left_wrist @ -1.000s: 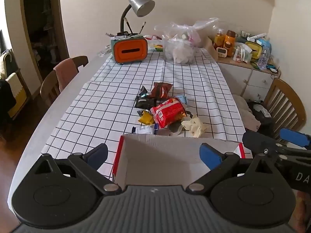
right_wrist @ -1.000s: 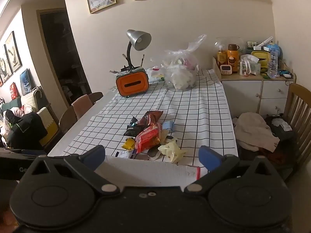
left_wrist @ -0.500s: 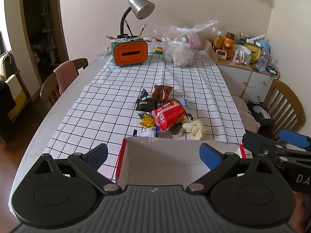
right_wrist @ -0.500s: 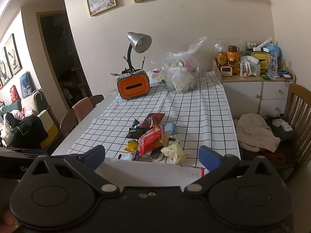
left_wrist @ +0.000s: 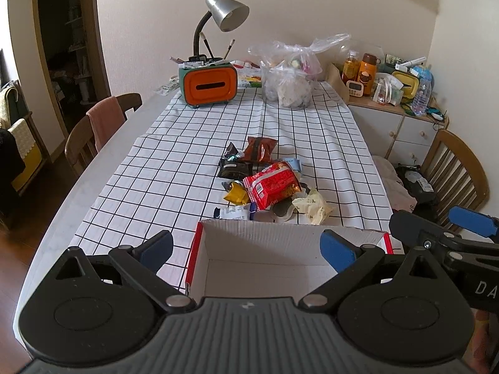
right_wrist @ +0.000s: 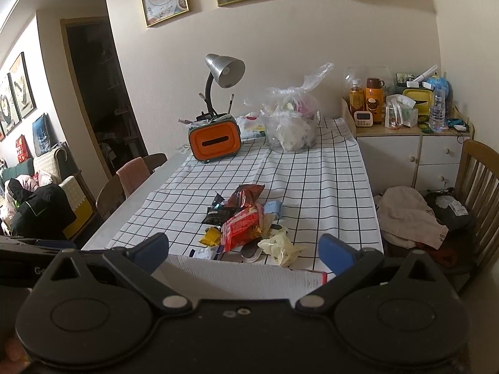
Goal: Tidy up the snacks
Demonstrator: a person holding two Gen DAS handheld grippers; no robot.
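Observation:
A pile of snack packets lies mid-table on the checked cloth: a red bag (left_wrist: pixel 272 184) (right_wrist: pixel 241 227), a dark brown packet (left_wrist: pixel 260 148), a black packet (left_wrist: pixel 232 168), a small yellow one (left_wrist: pixel 236 194) and a crumpled pale wrapper (left_wrist: pixel 312 206) (right_wrist: pixel 279 246). An empty white cardboard box with red sides (left_wrist: pixel 259 258) (right_wrist: pixel 237 275) stands at the near table edge, in front of the pile. My left gripper (left_wrist: pixel 248 249) is open and empty above the box. My right gripper (right_wrist: pixel 243 249) is open and empty, behind the box's near wall; it also shows in the left wrist view (left_wrist: pixel 443 227) at the right.
An orange tissue box with a desk lamp (left_wrist: pixel 209 85) and a clear plastic bag (left_wrist: pixel 290 84) stand at the table's far end. Wooden chairs stand left (left_wrist: pixel 93 131) and right (left_wrist: pixel 455 168). A cabinet with bottles (left_wrist: pixel 396 115) is at the far right.
Both grippers have drawn back and risen slightly, so the box and snack pile sit a little farther away. Nothing on the table has moved.

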